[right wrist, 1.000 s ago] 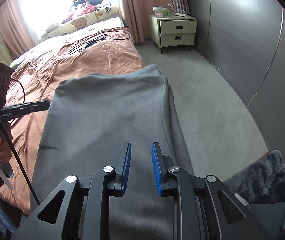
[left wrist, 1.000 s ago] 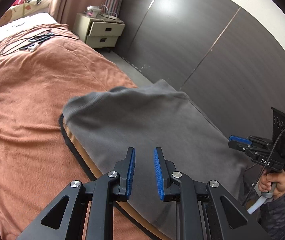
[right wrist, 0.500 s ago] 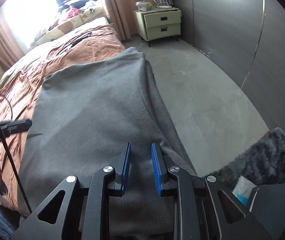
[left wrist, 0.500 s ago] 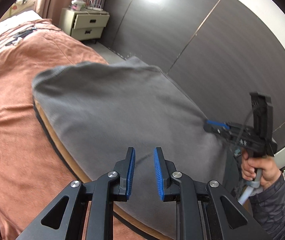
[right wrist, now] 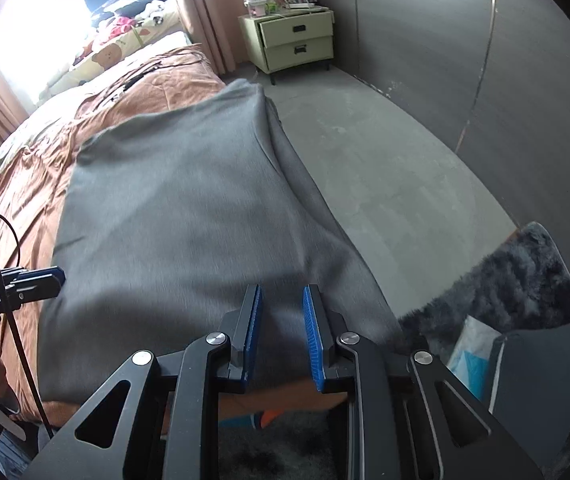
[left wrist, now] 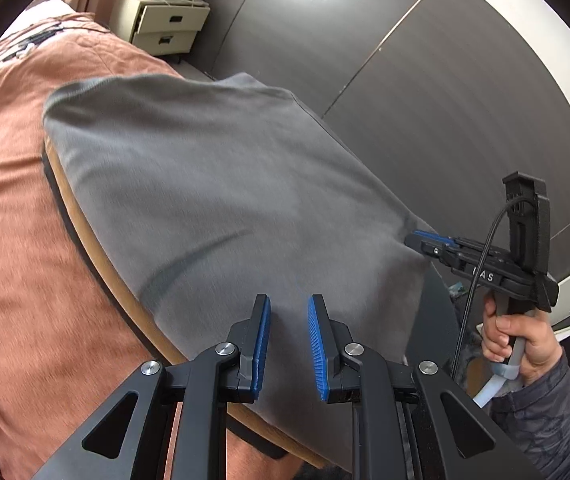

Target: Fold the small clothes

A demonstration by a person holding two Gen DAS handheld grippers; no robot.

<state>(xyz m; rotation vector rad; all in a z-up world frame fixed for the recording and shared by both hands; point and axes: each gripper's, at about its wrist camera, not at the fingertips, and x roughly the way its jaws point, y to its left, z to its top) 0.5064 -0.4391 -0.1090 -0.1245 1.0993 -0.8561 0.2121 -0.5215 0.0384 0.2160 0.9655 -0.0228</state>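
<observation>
Read "Robot.AI" on the left gripper (right wrist: 59, 276), partial "AS" on the right gripper (left wrist: 415, 240). Both jaws slightly spread, pinching nothing. Grey garment (left wrist: 221, 200) flat on the orange bedspread (left wrist: 25, 260); beyond it, pale-green nightstand (right wrist: 293, 42); rightward, shaggy rug (right wrist: 525, 280).

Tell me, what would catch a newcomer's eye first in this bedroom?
A big grey cloth spread over the near corner of the bed with the rust-orange bedspread. Two black grippers with blue pads hang over its near edge, the left gripper and the right gripper, jaws slightly apart, holding nothing. A pale green nightstand stands beyond.
</observation>
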